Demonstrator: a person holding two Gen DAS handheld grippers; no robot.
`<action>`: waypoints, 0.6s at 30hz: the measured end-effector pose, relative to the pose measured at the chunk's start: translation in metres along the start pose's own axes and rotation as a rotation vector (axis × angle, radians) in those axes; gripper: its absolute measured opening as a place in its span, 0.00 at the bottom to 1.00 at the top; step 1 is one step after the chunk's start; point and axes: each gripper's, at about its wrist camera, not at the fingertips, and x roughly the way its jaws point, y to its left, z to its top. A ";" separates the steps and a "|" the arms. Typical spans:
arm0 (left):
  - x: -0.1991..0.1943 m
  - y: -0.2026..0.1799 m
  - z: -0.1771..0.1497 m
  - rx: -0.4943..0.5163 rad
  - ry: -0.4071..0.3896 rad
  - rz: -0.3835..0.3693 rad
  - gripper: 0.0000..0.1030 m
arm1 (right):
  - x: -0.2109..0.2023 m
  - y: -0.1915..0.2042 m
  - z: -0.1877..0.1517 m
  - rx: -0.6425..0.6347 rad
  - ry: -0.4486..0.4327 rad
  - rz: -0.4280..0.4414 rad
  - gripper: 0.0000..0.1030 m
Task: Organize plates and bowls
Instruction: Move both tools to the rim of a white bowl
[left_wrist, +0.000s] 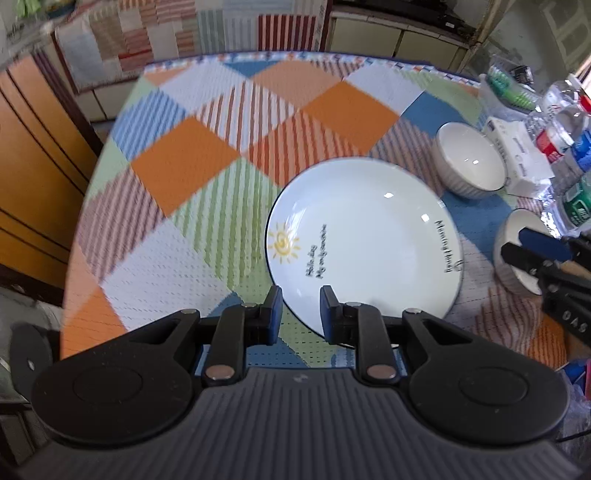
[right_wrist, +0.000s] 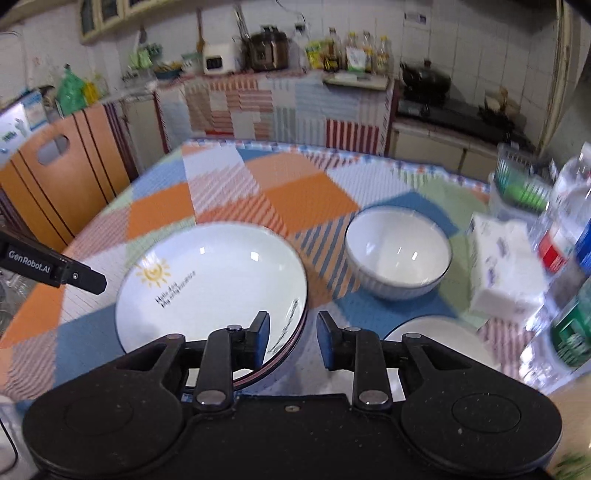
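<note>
We see a round white ceramic plate (left_wrist: 364, 236) with a thin dark rim, a yellow sun drawing and dark lettering, lying flat on the patchwork tablecloth (left_wrist: 207, 155) of orange, blue, green and striped squares. Our left gripper (left_wrist: 301, 314) hangs at the plate's near rim with its jaws parted and nothing between them — the rim runs across the gap. In the right wrist view, the right gripper (right_wrist: 291, 338) is likewise parted and empty, above the plate's near right edge. A white ribbed ceramic bowl (right_wrist: 399, 253) with a dark rim stands beyond and to the right of the plate, apart from it; a second white bowl (left_wrist: 517, 251) sits nearer, partly hidden by the right gripper. A white tissue pack (right_wrist: 506, 266) and plastic bottles (right_wrist: 565, 221) crowd the table's right edge.
</note>
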 end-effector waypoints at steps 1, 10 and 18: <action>-0.009 -0.004 0.003 0.010 -0.008 0.007 0.20 | -0.009 -0.003 0.002 -0.005 -0.017 0.002 0.32; -0.058 -0.048 0.034 0.092 -0.084 -0.007 0.22 | -0.051 -0.033 0.013 -0.047 -0.106 -0.014 0.53; -0.046 -0.078 0.059 0.097 -0.129 -0.063 0.29 | -0.032 -0.058 0.016 -0.072 -0.113 -0.025 0.70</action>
